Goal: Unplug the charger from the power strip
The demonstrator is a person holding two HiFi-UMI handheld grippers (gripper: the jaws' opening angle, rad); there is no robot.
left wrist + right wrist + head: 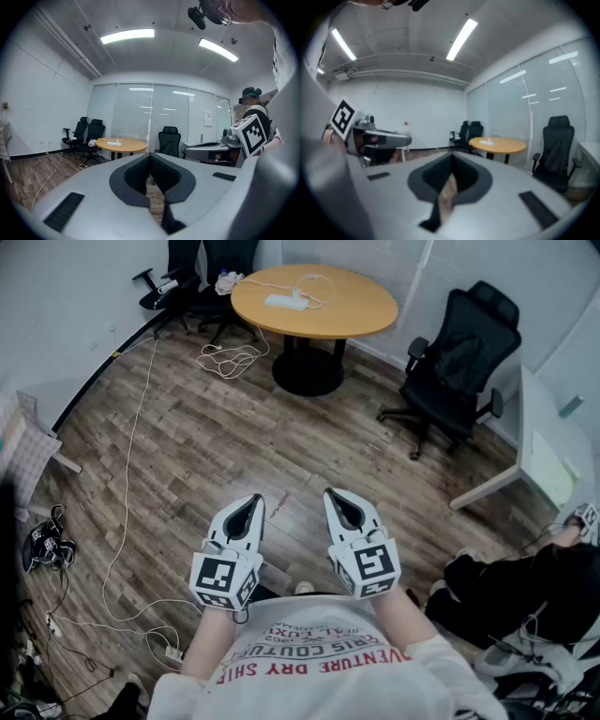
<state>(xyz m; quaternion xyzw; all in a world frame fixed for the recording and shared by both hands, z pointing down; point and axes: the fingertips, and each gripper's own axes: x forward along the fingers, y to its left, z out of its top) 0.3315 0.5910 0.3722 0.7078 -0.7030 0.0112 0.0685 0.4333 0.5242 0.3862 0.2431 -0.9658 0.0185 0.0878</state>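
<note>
Both my claws hover close below me, pressed together on nothing: left gripper (251, 501) and right gripper (336, 495), side by side. Well beyond them stands the round table (356, 320), bearing the white power strip (286, 302), a thin cable (317, 282) looping beside it; what is plugged in is too small to tell
</note>
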